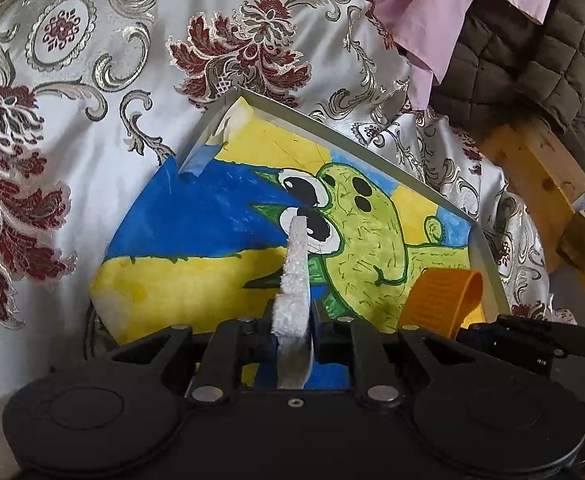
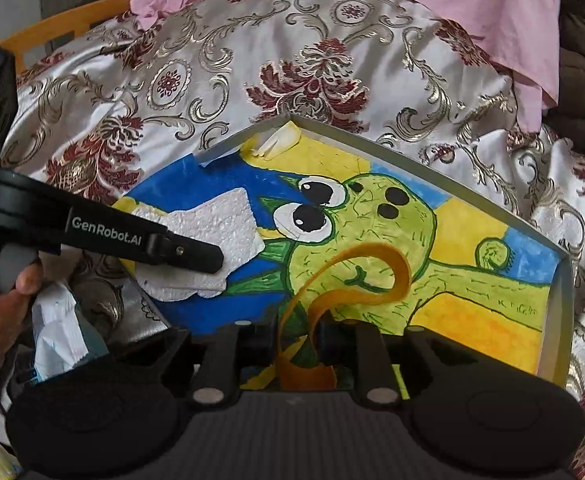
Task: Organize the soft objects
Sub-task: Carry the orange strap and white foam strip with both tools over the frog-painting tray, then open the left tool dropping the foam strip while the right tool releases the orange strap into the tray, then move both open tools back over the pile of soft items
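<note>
Tray (image 2: 420,168): pale grey rim; its floor bears a drawing (image 2: 424,240) of a lime-green creature with black-and-white eyes, dark green outlines, on blue and yellow fields. Foam (image 2: 220,240): white, grainy. Strap (image 2: 392,272): orange-yellow. Cloth (image 1: 92,120): silvery white satin, patterned with dark red flowers and gold scrolls. Sheet (image 1: 432,8): plain pink. Quilt (image 1: 532,56): olive-brown, diamond-stitched. Tongs (image 1: 292,344): black.

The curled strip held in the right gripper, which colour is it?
Orange curled strip, clearest in the right wrist view.
</note>
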Demonstrator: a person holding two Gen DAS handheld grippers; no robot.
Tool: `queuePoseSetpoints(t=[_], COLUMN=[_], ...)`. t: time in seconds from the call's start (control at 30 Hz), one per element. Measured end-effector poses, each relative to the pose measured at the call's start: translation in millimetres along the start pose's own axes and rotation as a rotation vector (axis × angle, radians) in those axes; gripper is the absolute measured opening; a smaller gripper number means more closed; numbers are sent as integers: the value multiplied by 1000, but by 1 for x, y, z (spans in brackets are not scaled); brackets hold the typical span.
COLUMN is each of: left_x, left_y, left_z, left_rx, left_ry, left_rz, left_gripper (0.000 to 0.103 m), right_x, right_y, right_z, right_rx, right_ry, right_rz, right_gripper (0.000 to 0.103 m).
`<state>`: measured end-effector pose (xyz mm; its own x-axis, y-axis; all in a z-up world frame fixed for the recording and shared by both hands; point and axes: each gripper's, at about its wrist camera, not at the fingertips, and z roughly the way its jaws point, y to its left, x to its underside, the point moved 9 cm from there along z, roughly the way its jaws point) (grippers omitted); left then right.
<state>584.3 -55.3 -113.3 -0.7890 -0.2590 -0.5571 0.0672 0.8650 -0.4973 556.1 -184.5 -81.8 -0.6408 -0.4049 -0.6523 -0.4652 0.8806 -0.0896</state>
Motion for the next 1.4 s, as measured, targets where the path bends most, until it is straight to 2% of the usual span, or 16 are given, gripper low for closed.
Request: queuePoseSetpoints(t=[0.07,0.1,0.23,0.4,0.57,0.73,0.9,0.97,1.07,1.23,1.4], left_x=[1,2,5,0,-5,-5,-1,1,5,19,41], left_y=[1,1,6,10,6,0,-8,-13,-22,-35,-42], left_z=[-3,-4,-19,-44,-68,-98,-132,-146,-170,-213,-246], left_rx=[-15,-26,-44,-66,-86,-101,-139,-147,-170,-190,-204], left_ry=[-7,-12,-57,-120,-159,-199,-265,-288,-333,-395,-402], left_rz=[4,8,37,38,54,72,96,114,154,192,185], left_gripper=[23,29,39,59,69,74,92,94,102,102,102], right_x=[-1,-1,0,0,-6,-10,-12,-12,-10,-4,5], right_y=[2,2,3,5,7,7,9,9,10,18,37], right_z=[-1,-1,-6,-17,-35,-62,-99,-116,-140,-183,-222], right_rx=[-1,-2,-4,-6,9,24,33,39,37,40,25], right_ry=[-1,-2,-5,-27,-63,-118,-202,-235,-269,-352,-402], right_rz=[0,2,7,33,31,53,83,118,172,208,202], right_gripper=[30,30,37,48,60,70,82,91,96,103,103])
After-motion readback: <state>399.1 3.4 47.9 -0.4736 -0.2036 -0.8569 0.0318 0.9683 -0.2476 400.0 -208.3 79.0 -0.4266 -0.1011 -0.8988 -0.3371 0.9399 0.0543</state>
